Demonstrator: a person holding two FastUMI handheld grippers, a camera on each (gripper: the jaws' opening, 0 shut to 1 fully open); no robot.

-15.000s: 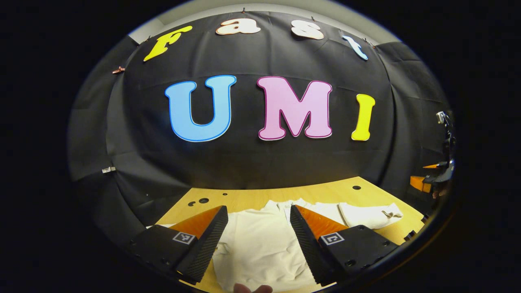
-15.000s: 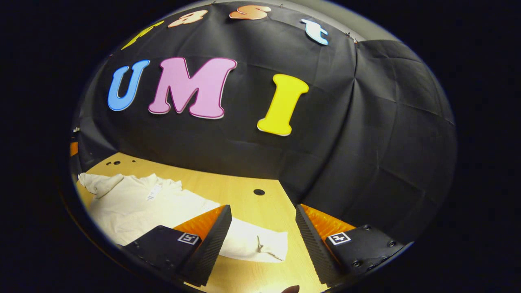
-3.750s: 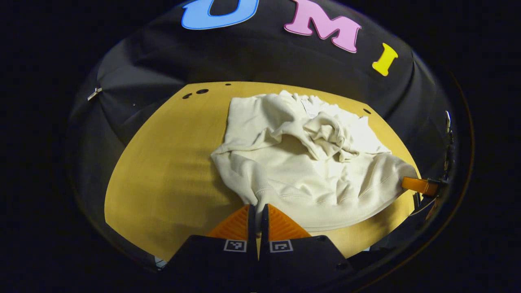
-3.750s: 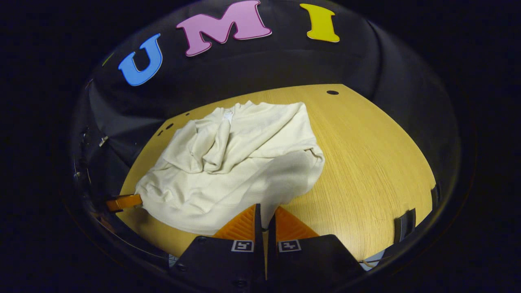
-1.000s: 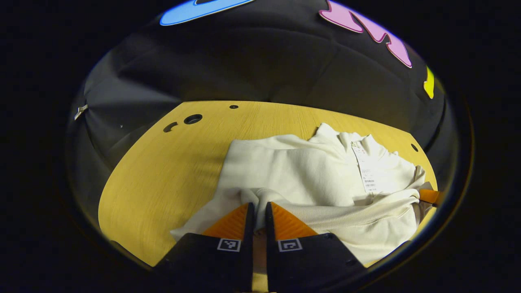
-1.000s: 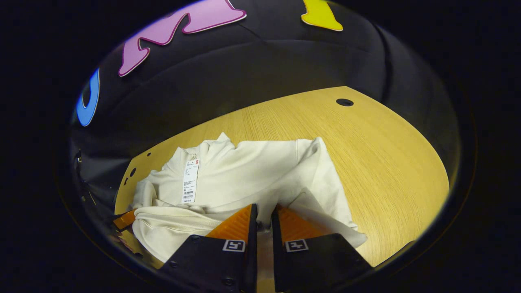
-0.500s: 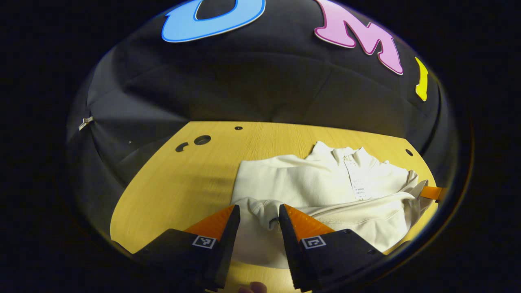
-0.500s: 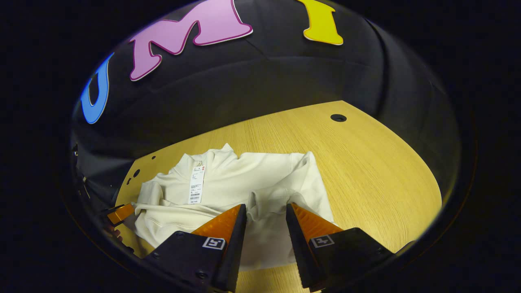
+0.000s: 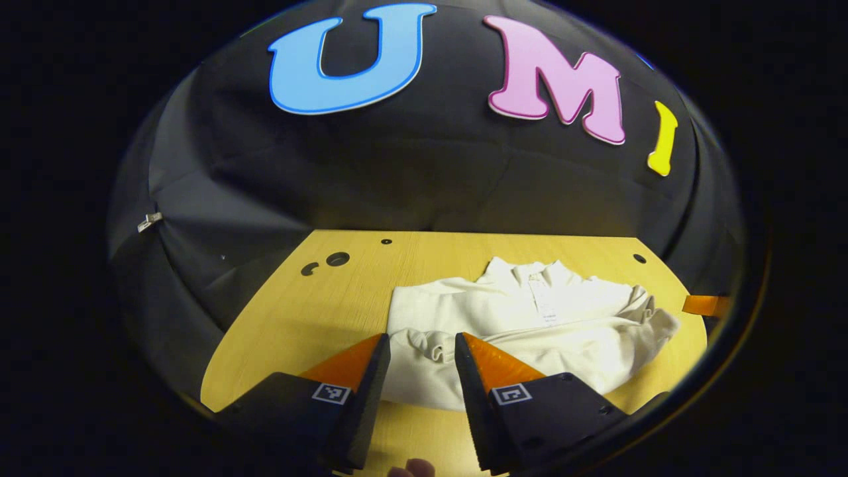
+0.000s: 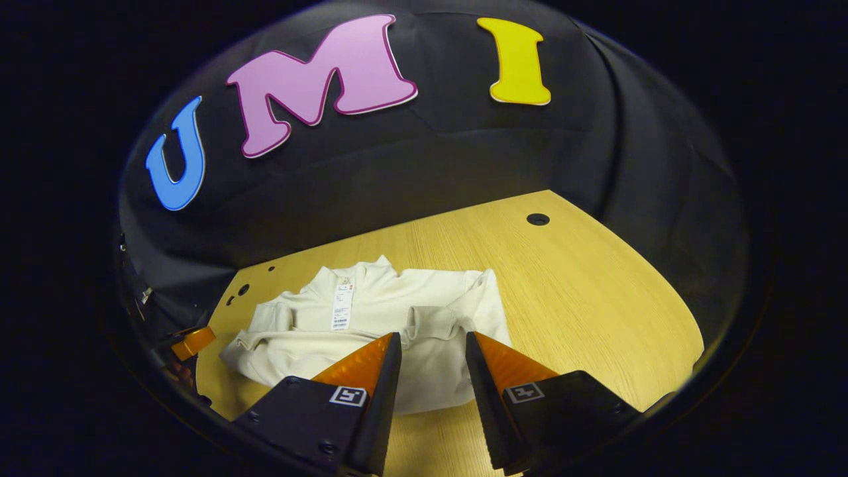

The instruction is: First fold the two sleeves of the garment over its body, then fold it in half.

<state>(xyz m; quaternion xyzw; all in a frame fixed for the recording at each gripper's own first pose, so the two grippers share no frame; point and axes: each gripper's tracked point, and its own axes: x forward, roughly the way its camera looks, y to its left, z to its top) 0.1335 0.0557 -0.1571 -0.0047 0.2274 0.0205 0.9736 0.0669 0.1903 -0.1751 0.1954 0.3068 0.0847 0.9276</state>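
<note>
Lying folded on the wooden table (image 9: 298,318) we record one cream garment (image 9: 523,331), collar toward the black cloth wall (image 9: 397,185); its near hem is partly hidden behind both tools. Left hand-held gripper (image 9: 416,348): fingers parted, holding nothing, above the garment's left edge. Right hand-held gripper (image 10: 430,348): likewise parted and empty. A paper tag (image 10: 342,303) sits at the collar. We note round holes (image 9: 337,258) in the table.
</note>
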